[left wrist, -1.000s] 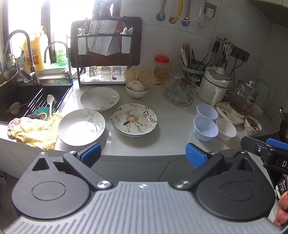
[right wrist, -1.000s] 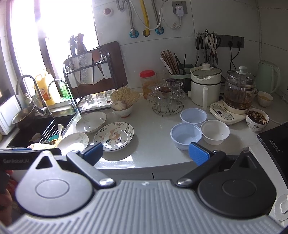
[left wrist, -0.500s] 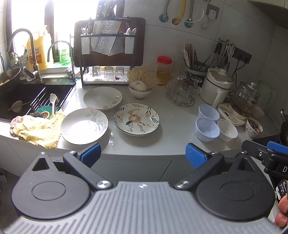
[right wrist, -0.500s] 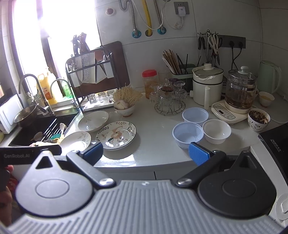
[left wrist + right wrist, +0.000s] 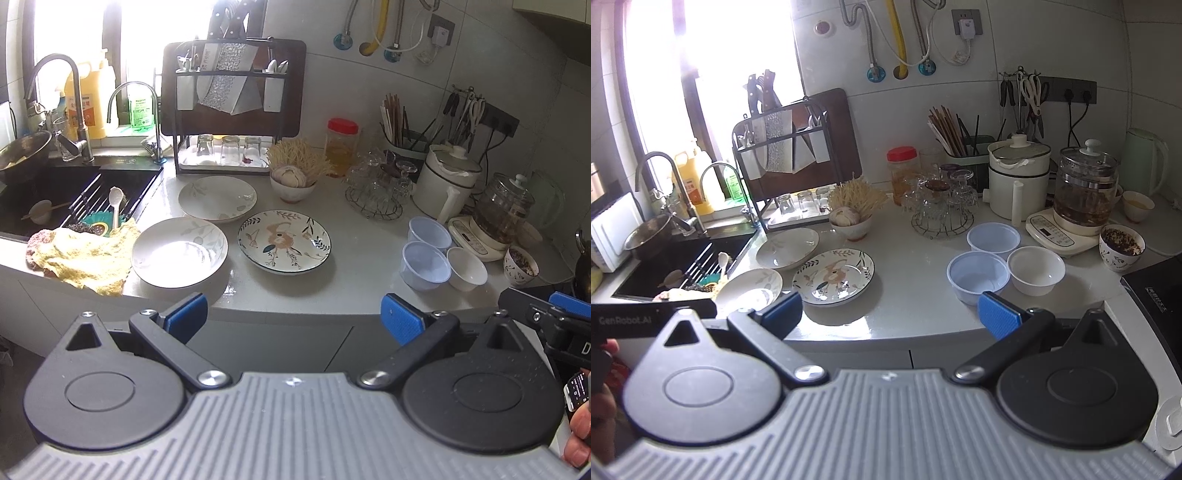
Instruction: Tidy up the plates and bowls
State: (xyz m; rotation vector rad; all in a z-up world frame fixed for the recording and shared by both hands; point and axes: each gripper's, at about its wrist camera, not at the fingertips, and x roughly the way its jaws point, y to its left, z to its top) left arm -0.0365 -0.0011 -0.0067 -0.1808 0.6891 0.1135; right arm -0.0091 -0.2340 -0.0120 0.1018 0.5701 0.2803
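Where white countertop [image 5: 362, 273] shows: floral plate [image 5: 284, 240], two plain white plates.

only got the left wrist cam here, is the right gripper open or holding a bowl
observer: open, the right gripper has nothing between its blue pads
operator: ok and whats past the patterned cup at the far right, its cut off for me
observer: a black cooktop, just right of the patterned cup
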